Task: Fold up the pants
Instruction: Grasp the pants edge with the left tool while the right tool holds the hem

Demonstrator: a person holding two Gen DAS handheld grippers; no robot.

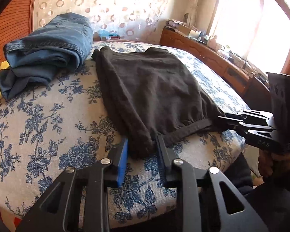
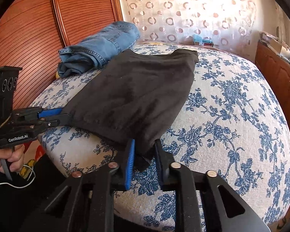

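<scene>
Left wrist view: black pants [image 1: 150,85], folded, lie flat on the bed [image 1: 48,127] with its blue-flower cover, waistband toward the camera. Left gripper [image 1: 143,150] at 6 o'clock; its fingers [image 1: 123,154] are closed on the near left corner of the waistband, cloth bunched between the pads. Right gripper [image 1: 228,118] comes in from 3 o'clock and meets the other waistband corner; whether it pinches cannot be told here. Folded jeans [image 1: 48,48] sit at 10 o'clock, near the pants' far left corner but apart from them. Bare cover lies open at 8 o'clock. A wooden cabinet [image 1: 212,58] stands beyond the bed's edge at 2 o'clock.

Right wrist view: right gripper [image 2: 145,154] at 6 o'clock; fingers [image 2: 130,158] clamp the near right corner of the pants [image 2: 141,89], at the bed edge. Shown only here: wide free bed [image 2: 232,100] from 1 to 4 o'clock, and a slatted wooden panel [image 2: 29,38] at 10 o'clock. Left gripper [image 2: 61,116] at 9 o'clock, fingers on the far corner, held by a hand [image 2: 7,160].
</scene>
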